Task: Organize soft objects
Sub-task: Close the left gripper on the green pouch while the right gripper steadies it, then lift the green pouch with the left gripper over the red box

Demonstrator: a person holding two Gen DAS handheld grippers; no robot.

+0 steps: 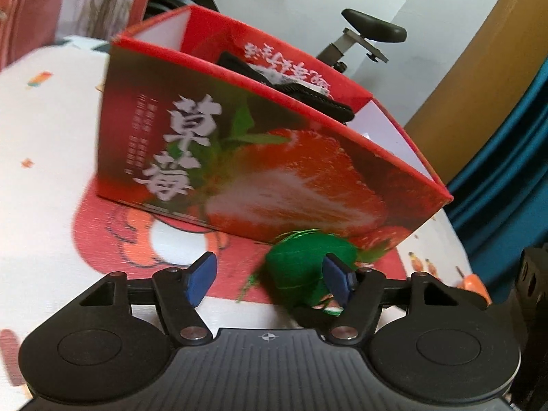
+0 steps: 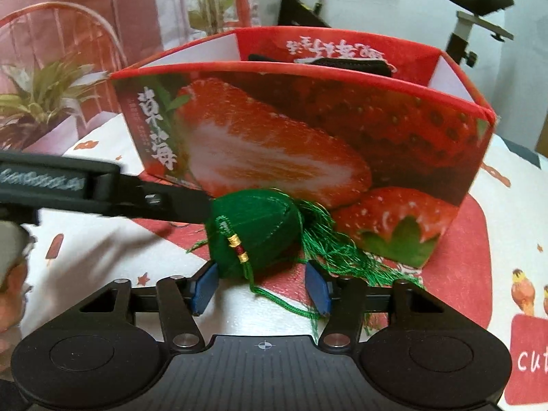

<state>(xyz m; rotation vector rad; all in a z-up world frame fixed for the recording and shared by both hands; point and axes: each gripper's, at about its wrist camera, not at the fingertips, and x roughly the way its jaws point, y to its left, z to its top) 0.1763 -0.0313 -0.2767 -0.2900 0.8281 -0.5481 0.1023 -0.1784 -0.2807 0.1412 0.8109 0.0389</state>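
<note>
A green stuffed sachet with tassels (image 2: 253,236) lies on the cloth in front of the red strawberry box (image 2: 308,144). My right gripper (image 2: 262,287) is open, its blue pads to either side of the sachet's near end, not pressing it. My left gripper (image 1: 270,281) is open; the sachet (image 1: 301,263) sits just beside its right pad. In the right wrist view the left gripper's finger (image 2: 164,202) reaches in from the left and touches the sachet. The box (image 1: 239,144) holds a dark soft item (image 1: 308,92).
The patterned tablecloth (image 1: 51,144) covers the table. Potted plants and pink bags (image 2: 51,102) stand at the back left. An exercise bike (image 2: 479,10) stands behind the box. The table edge is to the right (image 1: 455,239).
</note>
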